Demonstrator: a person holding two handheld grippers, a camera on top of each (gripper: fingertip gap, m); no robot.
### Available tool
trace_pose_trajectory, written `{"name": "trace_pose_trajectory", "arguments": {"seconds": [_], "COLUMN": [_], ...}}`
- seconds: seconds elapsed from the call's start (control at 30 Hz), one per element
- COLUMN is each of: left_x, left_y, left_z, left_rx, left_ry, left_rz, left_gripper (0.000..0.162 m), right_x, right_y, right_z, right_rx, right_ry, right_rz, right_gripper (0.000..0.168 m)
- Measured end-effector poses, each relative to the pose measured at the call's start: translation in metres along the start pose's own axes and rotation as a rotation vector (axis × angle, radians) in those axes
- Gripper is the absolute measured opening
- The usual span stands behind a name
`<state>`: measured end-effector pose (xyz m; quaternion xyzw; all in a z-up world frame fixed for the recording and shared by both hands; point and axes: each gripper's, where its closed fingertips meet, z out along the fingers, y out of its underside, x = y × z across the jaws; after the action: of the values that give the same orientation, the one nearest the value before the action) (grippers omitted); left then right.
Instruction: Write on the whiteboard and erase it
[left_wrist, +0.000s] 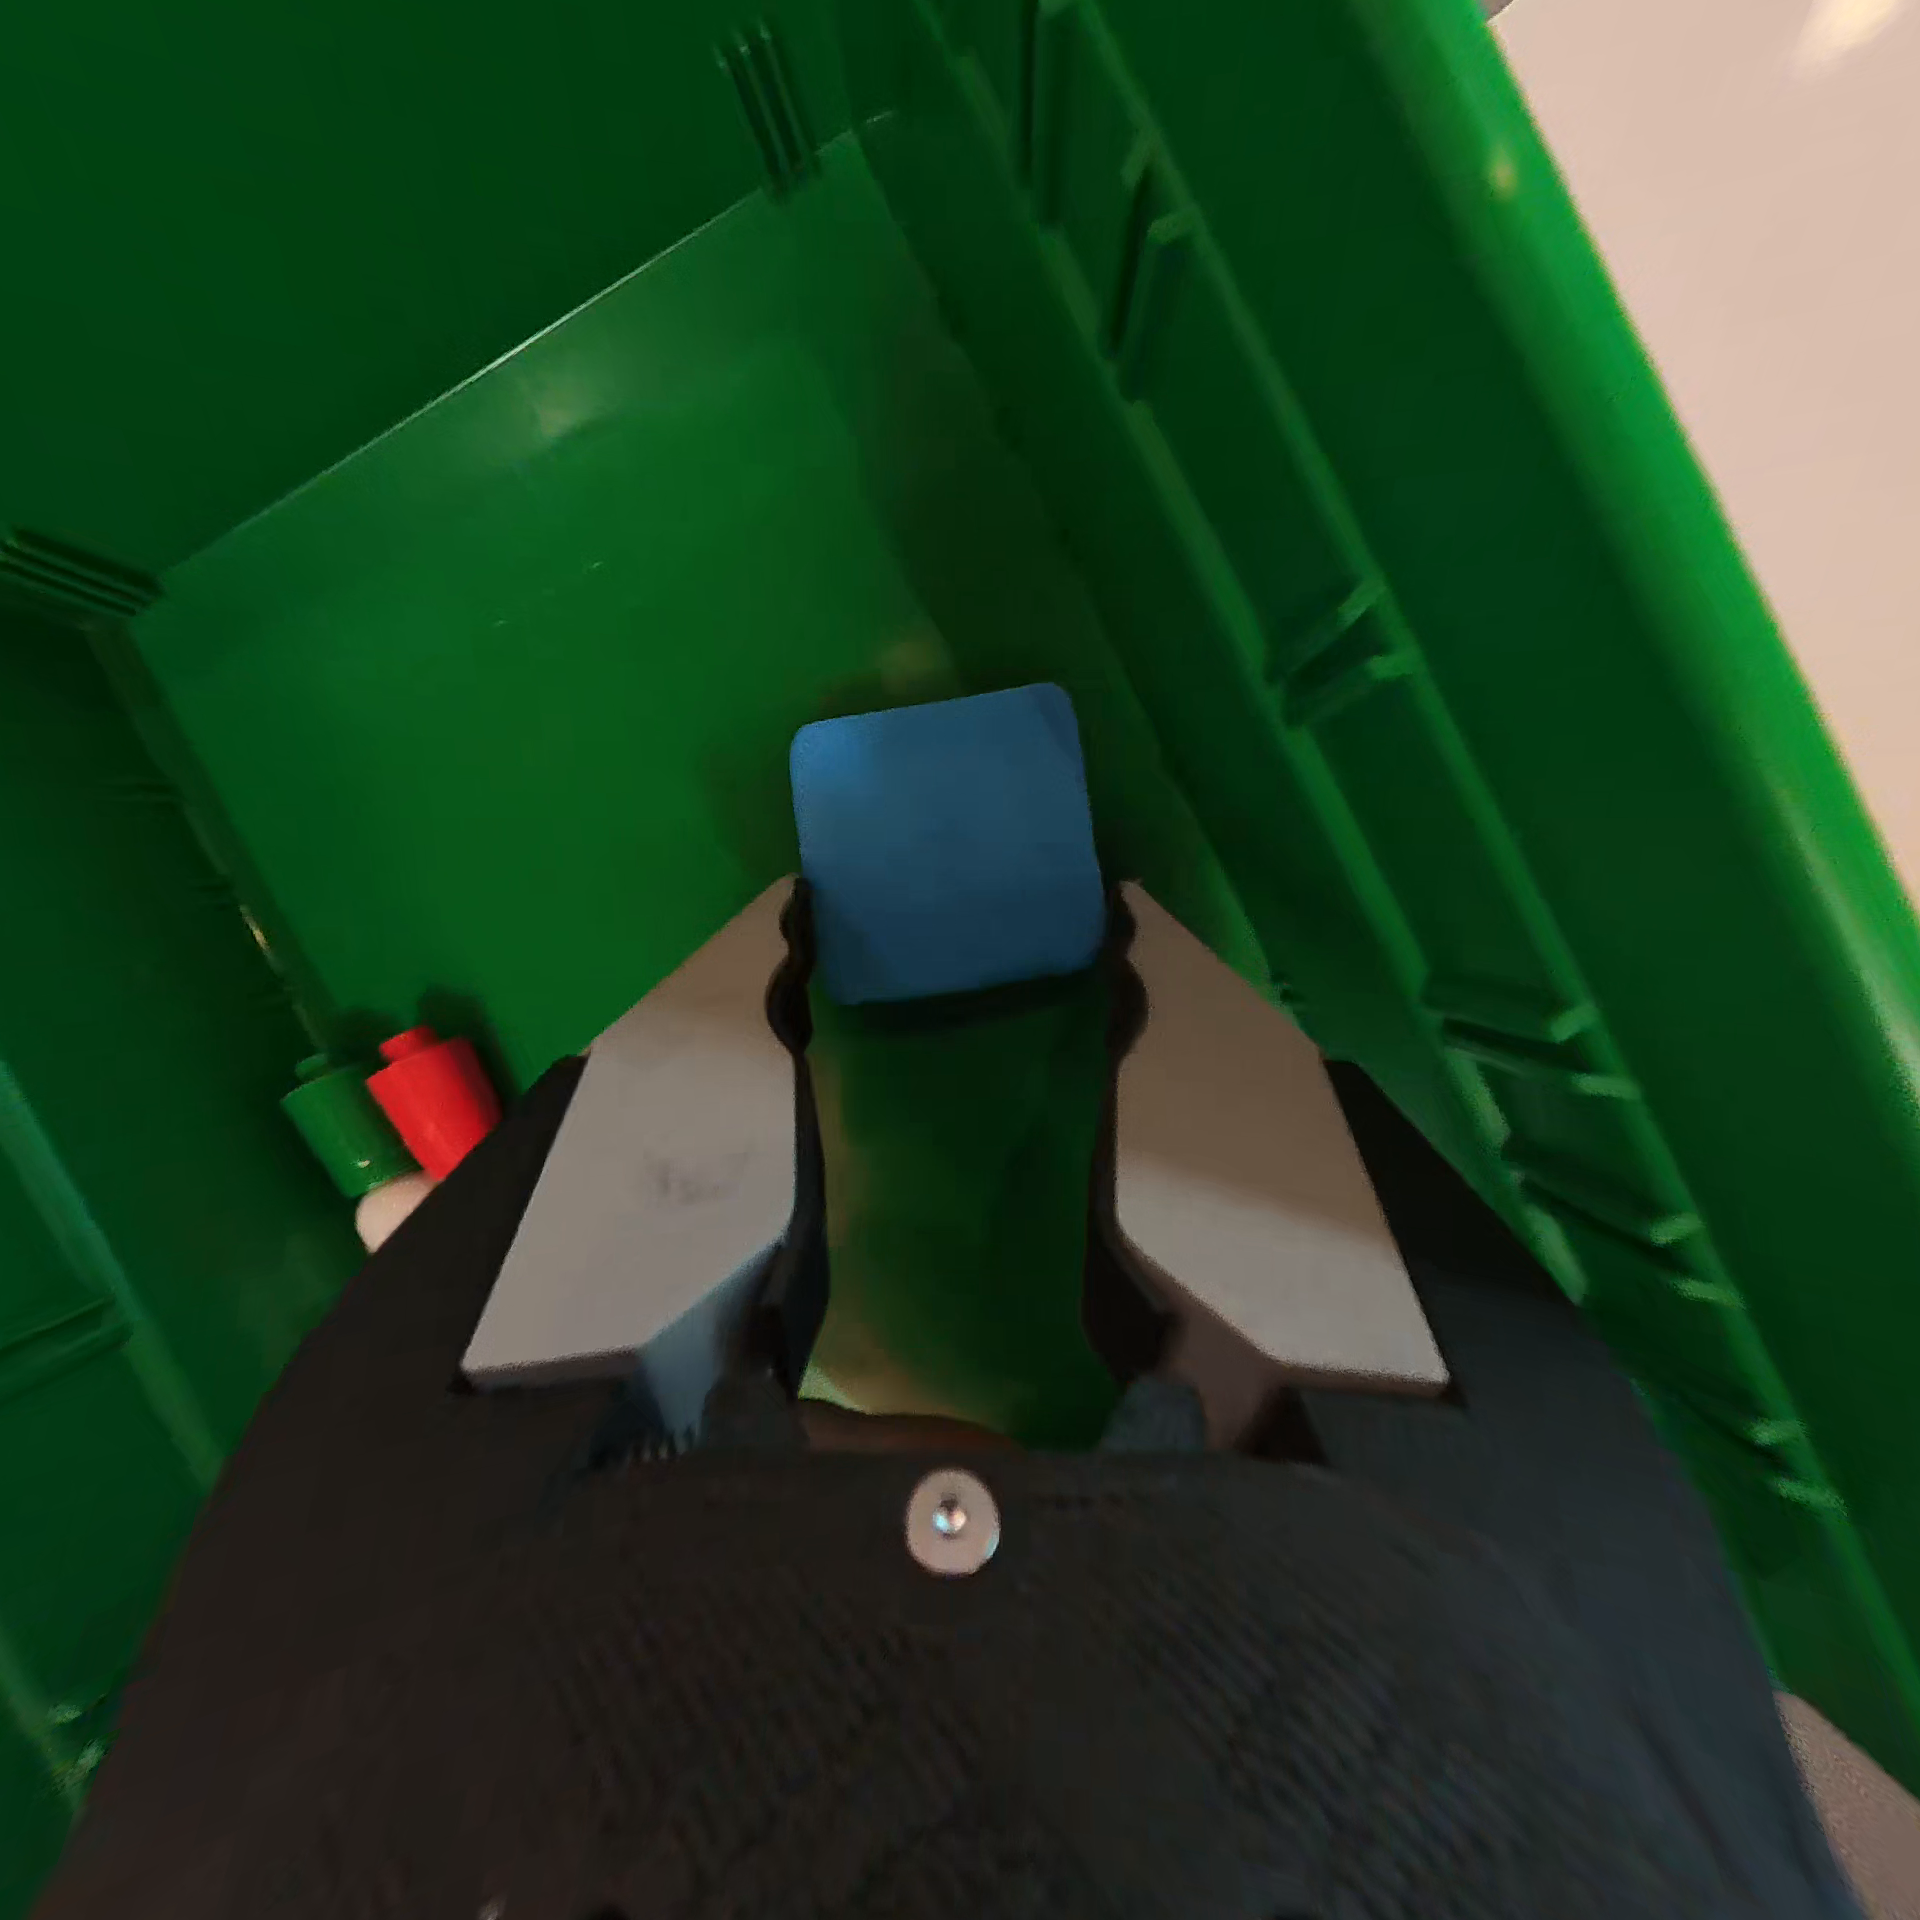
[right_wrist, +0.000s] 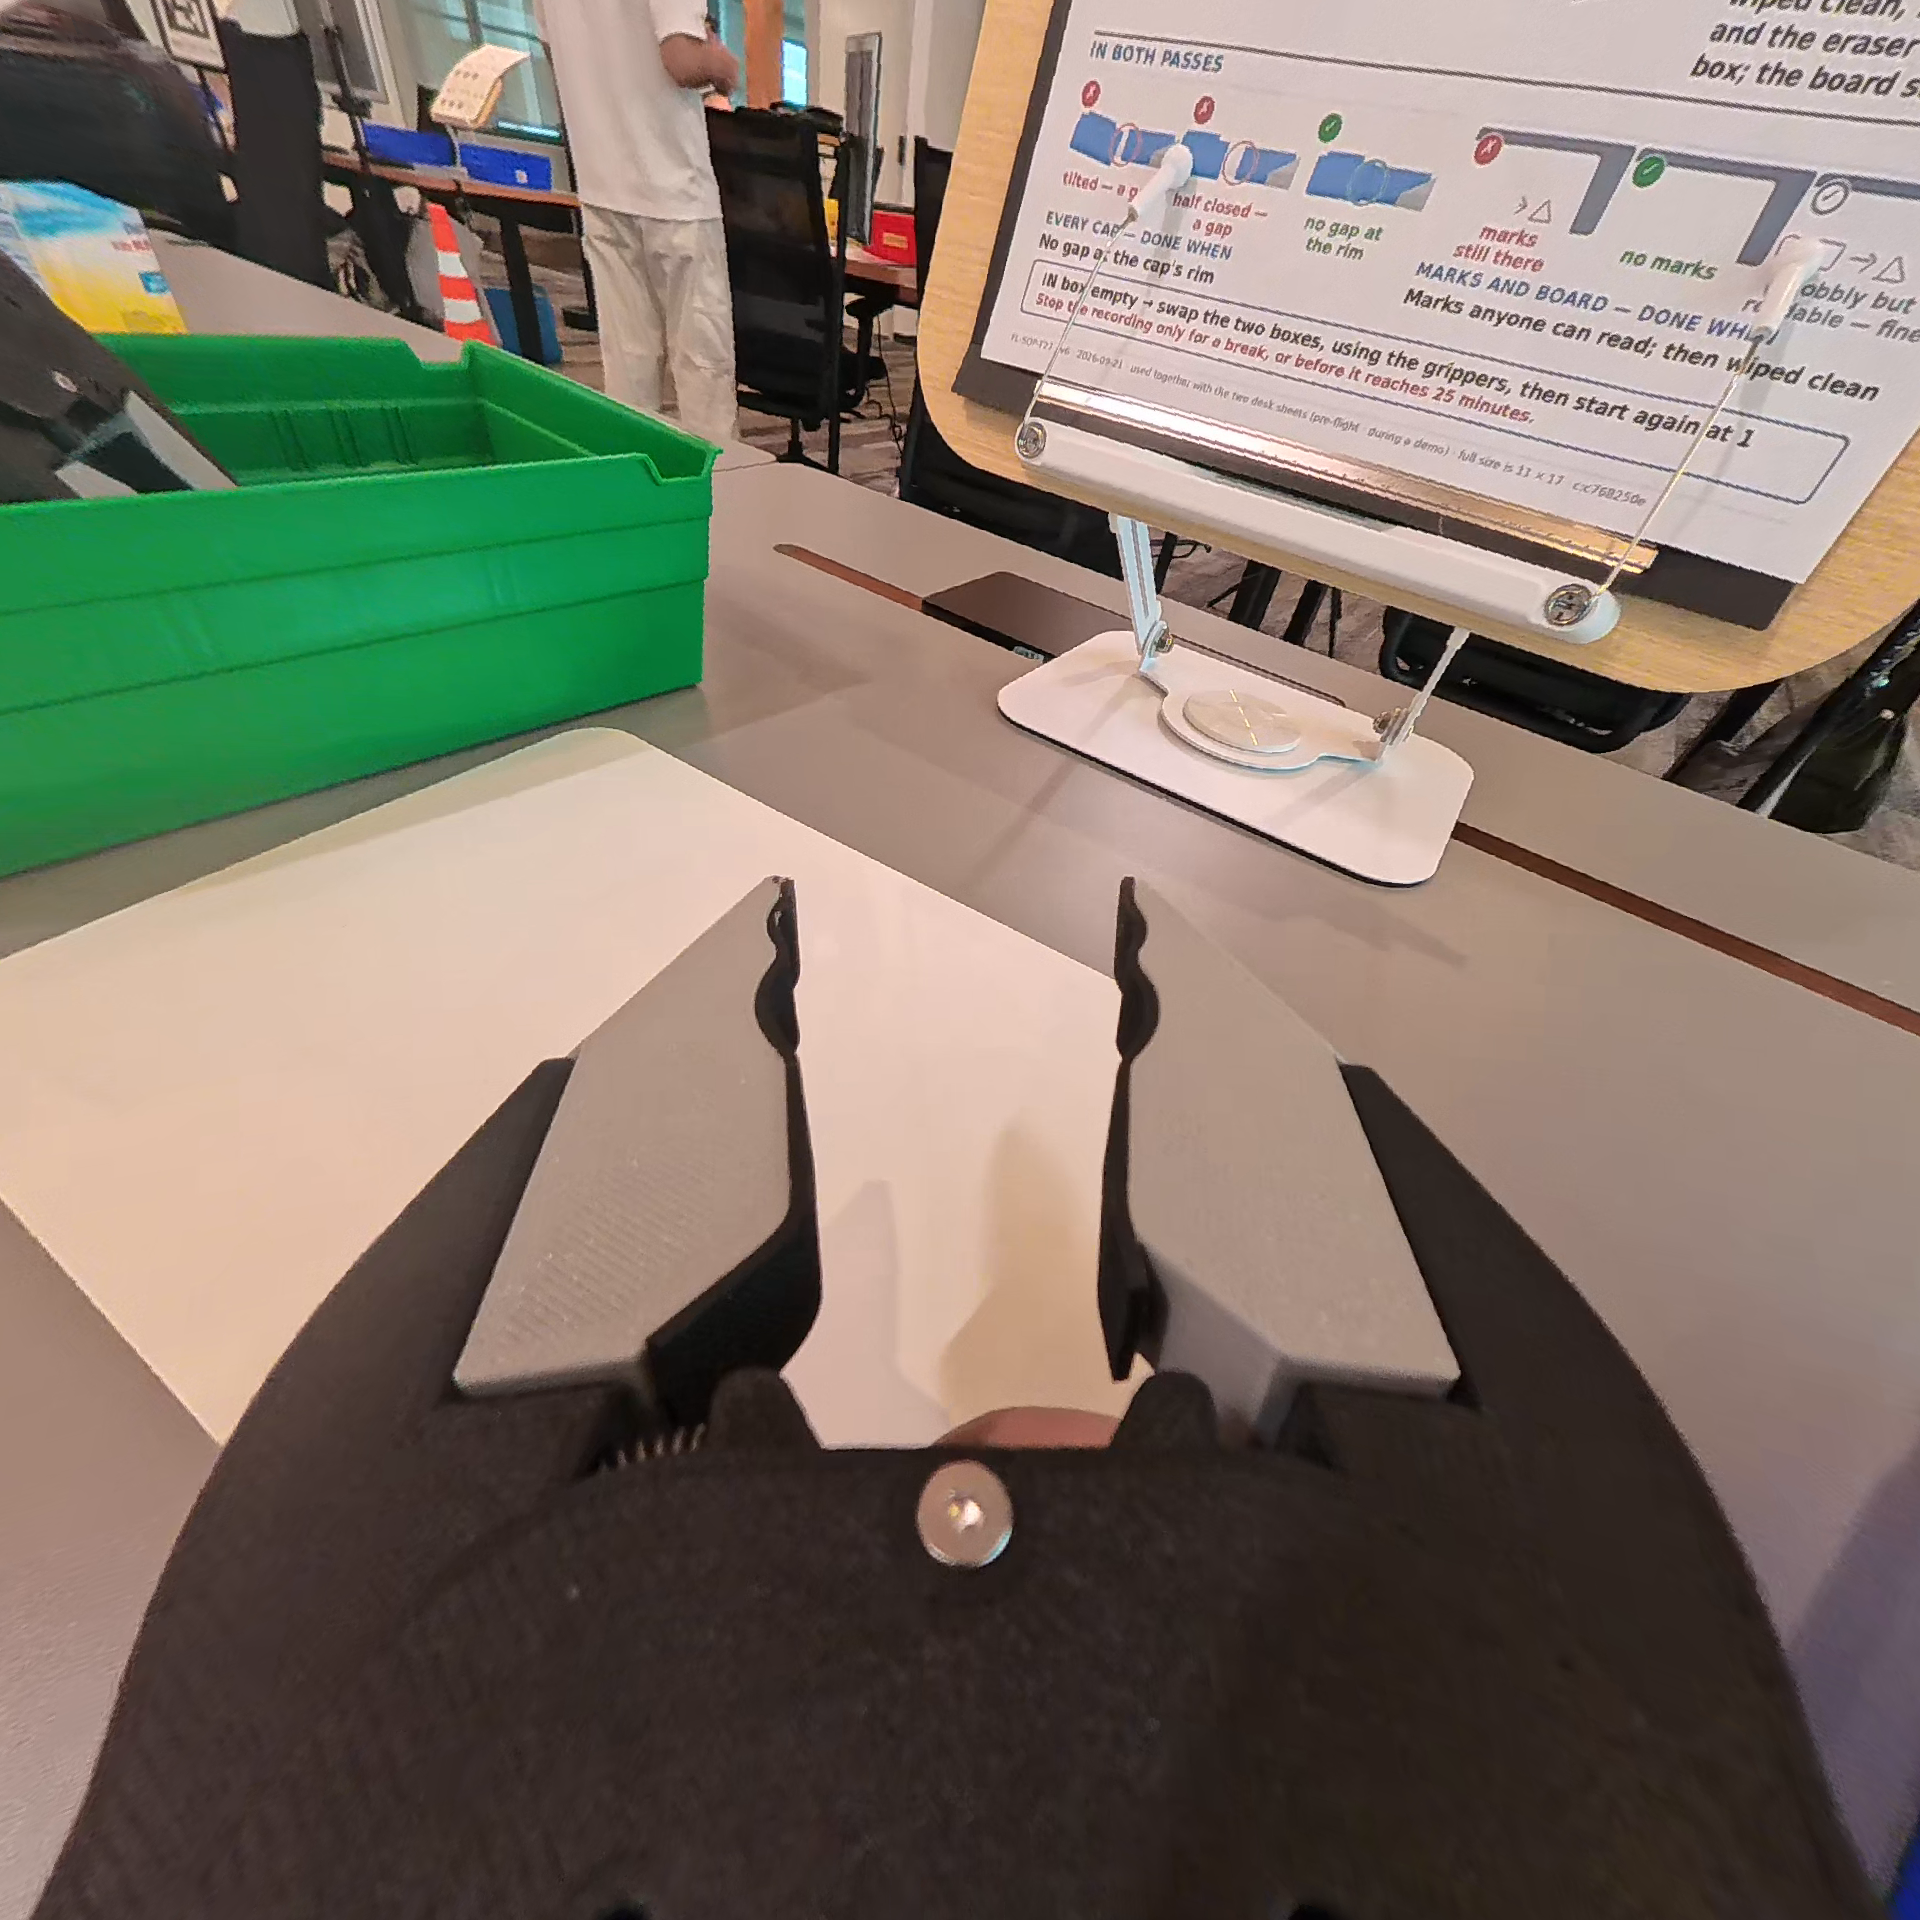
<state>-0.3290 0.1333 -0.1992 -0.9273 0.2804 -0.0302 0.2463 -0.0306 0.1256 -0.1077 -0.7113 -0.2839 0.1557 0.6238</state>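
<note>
My left gripper (left_wrist: 958, 914) is down inside the green bin (left_wrist: 468, 644). A blue block eraser (left_wrist: 940, 842) sits between its fingertips, touching both pads. Two capped markers, one red (left_wrist: 431, 1101) and one green (left_wrist: 338, 1132), lie at the bin's left wall, partly hidden by the gripper body. My right gripper (right_wrist: 956, 925) is open and empty, just above the white whiteboard (right_wrist: 416, 997), which lies flat on the grey table and shows no marks. The left gripper's body shows at the far left of the right wrist view (right_wrist: 73, 416), over the bin (right_wrist: 364, 613).
A tilted document stand (right_wrist: 1299, 520) with a printed sheet stands on a white base at the back right. A person in white stands beyond the table, near chairs, an orange cone and other desks. The grey table (right_wrist: 1558, 1039) runs to the right of the whiteboard.
</note>
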Motion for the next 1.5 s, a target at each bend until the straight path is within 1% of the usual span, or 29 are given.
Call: {"name": "trace_pose_trajectory", "arguments": {"seconds": [0.07, 0.13, 0.3, 0.43, 0.53, 0.67, 0.77, 0.83, 0.9, 1.03, 1.1, 1.17, 1.2, 1.27, 1.4, 1.5], "left_x": [-0.009, -0.017, -0.028, -0.007, 0.029, 0.092, 0.120, 0.135, 0.153, 0.182, 0.190, 0.202, 0.207, 0.214, 0.230, 0.236], "left_y": [0.001, -0.003, -0.037, -0.068, -0.090, -0.126, -0.150, -0.168, -0.180, -0.199, -0.200, -0.197, -0.193, -0.188, -0.171, -0.150], "left_z": [-0.004, -0.015, -0.073, -0.111, -0.120, -0.110, -0.079, -0.060, -0.046, -0.024, -0.011, 0.000, 0.006, 0.013, 0.013, 0.008], "left_rx": [0.019, 0.067, 0.251, 0.356, 0.387, 0.436, 0.356, 0.331, 0.311, 0.320, 0.295, 0.278, 0.254, 0.230, 0.214, 0.197], "left_ry": [-0.029, -0.049, -0.141, -0.144, -0.090, 0.000, 0.004, -0.005, 0.028, 0.058, 0.045, 0.058, 0.061, 0.046, 0.059, 0.140], "left_rz": [0.000, -0.015, 0.024, 0.090, 0.193, 0.403, 0.462, 0.508, 0.546, 0.655, 0.719, 0.795, 0.826, 0.914, 1.119, 1.194], "left_gripper": [0.054, 0.054, 0.054, 0.054, 0.054, 0.054, 0.054, 0.054, 0.054, 0.053, 0.053, 0.053, 0.053, 0.054, 0.053, 0.054], "right_x": [-0.001, -0.003, -0.010, -0.006, -0.002, 0.006, 0.022, 0.033, 0.037, 0.030, 0.027, 0.029, 0.032, 0.026, 0.011, -0.011], "right_y": [0.000, 0.000, 0.001, -0.001, -0.005, -0.018, -0.029, -0.026, -0.017, -0.016, -0.018, -0.018, -0.015, -0.009, 0.003, 0.001], "right_z": [0.000, 0.000, 0.003, 0.001, -0.002, -0.011, -0.021, -0.024, -0.020, -0.017, -0.016, -0.016, -0.015, -0.012, -0.006, -0.006], "right_rx": [0.001, -0.001, -0.010, 0.001, 0.022, 0.081, 0.138, 0.133, 0.089, 0.093, 0.096, 0.093, 0.075, 0.033, -0.047, -0.055], "right_ry": [-0.006, -0.013, -0.046, -0.035, -0.026, -0.001, 0.049, 0.071, 0.059, -0.034, -0.080, -0.089, -0.079, -0.115, -0.183, -0.319], "right_rz": [0.004, 0.002, 0.006, 0.017, 0.036, 0.055, 0.092, 0.134, 0.189, 0.270, 0.304, 0.311, 0.308, 0.295, 0.259, 0.277], "right_gripper": [0.059, 0.059, 0.059, 0.059, 0.059, 0.059, 0.059, 0.059, 0.060, 0.061, 0.060, 0.059, 0.059, 0.059, 0.056, 0.060]}}
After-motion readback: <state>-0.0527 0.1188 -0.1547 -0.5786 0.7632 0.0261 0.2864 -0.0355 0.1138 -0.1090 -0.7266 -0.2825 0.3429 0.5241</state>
